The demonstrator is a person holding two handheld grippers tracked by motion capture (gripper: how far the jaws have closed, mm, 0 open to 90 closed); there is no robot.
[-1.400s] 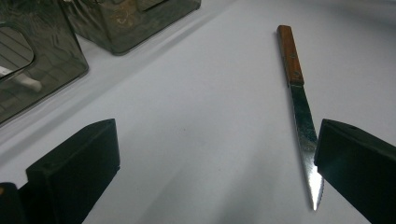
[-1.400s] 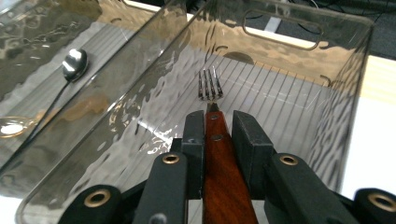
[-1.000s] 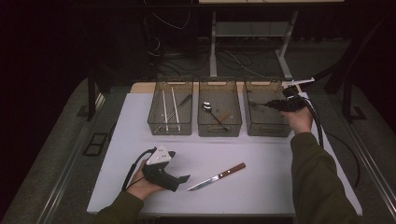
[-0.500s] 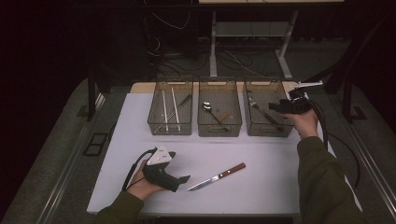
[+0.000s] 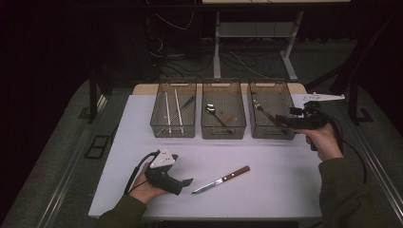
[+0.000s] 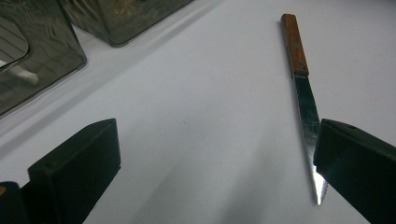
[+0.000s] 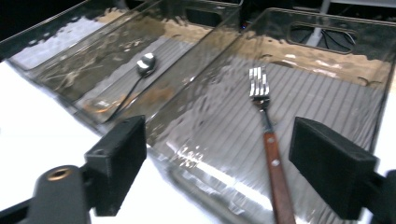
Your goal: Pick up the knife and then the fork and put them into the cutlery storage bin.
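Right hand [image 5: 324, 140]: it was raised at the right end of the table, beside the right bin [image 5: 272, 134], and held the right gripper [image 5: 291, 123] level, pointing left at that bin.
Right gripper state: the jaws had just been opening and stood wide, with nothing between the pads.
Left hand [image 5: 145, 188]: it rested on the white table [image 5: 285, 190] at the near left, with the left gripper [image 5: 186, 182] pointing right.
Left gripper state: jaws wide apart, holding nothing.
Fork [image 7: 267, 140]: it lay in the right bin, its long axis running near to far, tines to the far side and wooden handle toward the gripper.
Knife [image 5: 221, 179]: it lay on the table just right of the left gripper, blade tip to the near left, wooden handle to the far right.
Right gripper view: it showed the fork tines and the spoon [image 7: 145, 63] in the middle bin clearly; in the high view they were small.
Left gripper view: it showed the toothed blade tip close to one jaw.
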